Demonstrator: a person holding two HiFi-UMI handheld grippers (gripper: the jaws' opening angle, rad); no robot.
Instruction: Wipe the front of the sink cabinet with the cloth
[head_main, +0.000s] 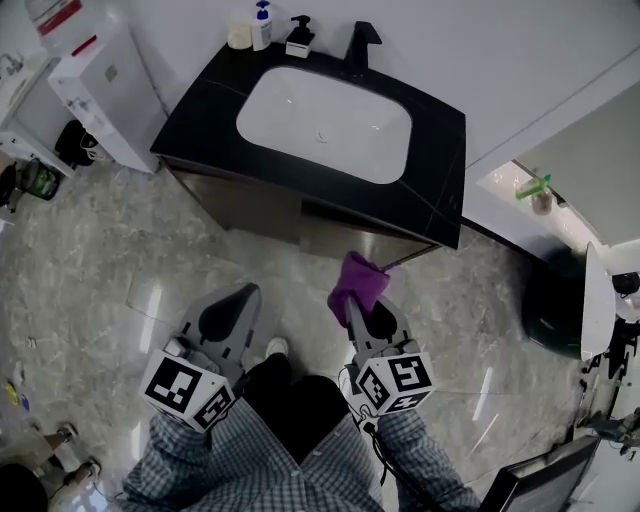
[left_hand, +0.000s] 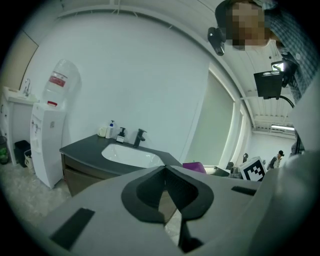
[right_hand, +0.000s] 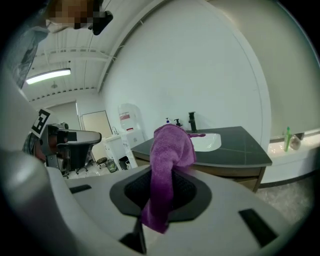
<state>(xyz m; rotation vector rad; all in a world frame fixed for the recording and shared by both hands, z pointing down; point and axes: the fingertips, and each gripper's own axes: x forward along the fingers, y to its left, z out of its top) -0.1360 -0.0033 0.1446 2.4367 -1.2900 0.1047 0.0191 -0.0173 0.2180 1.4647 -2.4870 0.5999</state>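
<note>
While Facing the Sink Cabinet (head_main: 255, 205), Held Cloth (head_main: 358, 283) Aloft

Hovered left gripper (head_main: 248, 292) low over the floor (head_main: 120, 260), jaws closed on nothing. Pinched the purple, fuzzy cloth in right gripper (head_main: 360, 310), angled toward the cabinet front; draped bunched over the jaws.

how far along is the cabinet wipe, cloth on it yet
Done: the right hand-held gripper is shut on the purple cloth. In hand: it holds the cloth short of the cabinet front, not touching. Left: the wiping itself. The left hand-held gripper is shut, empty.
</note>
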